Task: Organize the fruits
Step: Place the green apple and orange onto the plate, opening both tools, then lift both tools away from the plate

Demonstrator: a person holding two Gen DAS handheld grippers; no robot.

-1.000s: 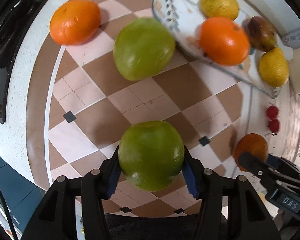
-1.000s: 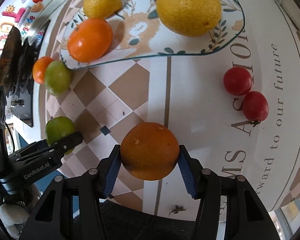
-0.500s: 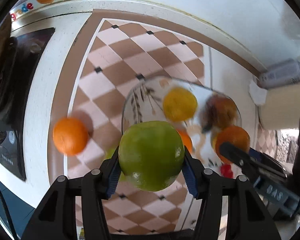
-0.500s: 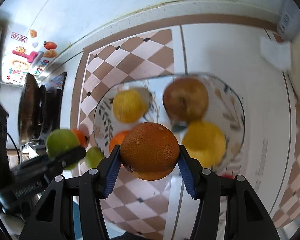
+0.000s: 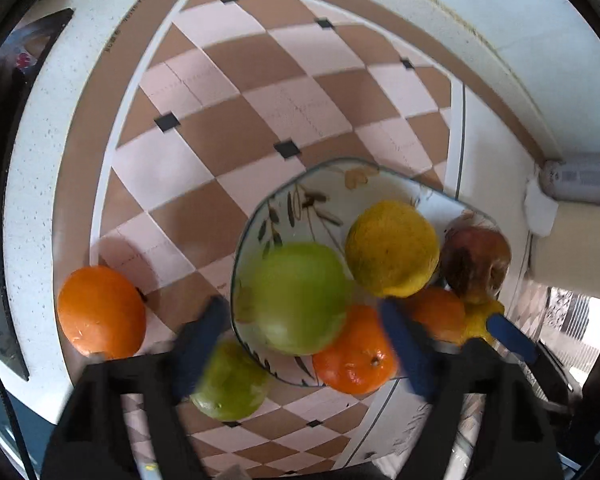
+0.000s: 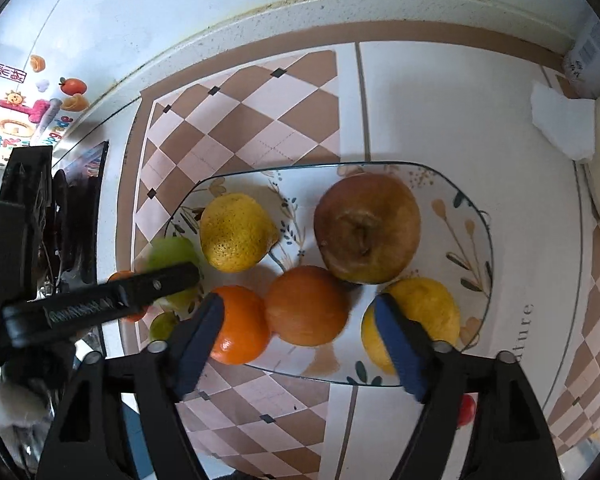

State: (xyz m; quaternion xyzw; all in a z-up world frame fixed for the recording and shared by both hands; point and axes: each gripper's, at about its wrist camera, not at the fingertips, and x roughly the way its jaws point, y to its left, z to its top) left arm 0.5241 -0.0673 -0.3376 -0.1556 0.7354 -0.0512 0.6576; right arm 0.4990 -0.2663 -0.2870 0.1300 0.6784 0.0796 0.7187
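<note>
Both claws are opening above the plate (image 6: pixel 482 216), pads clear of fruit. Left gripper (image 5: pixel 300 344) has a green fruit (image 5: pixel 300 298) blurred between its jaws at the plate's left end; right gripper (image 6: pixel 300 336) frames an orange (image 6: pixel 306 306) among lemons and a brown pear (image 6: pixel 366 228). Left of the plate lie another orange (image 5: pixel 100 316) and green fruit (image 5: pixel 230 384).

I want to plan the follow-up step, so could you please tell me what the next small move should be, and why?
Probably lift both tools clear of the plate. The left tool and right tool are opening, and the green fruit and dark orange lie free between their pads, over the plate.
</note>
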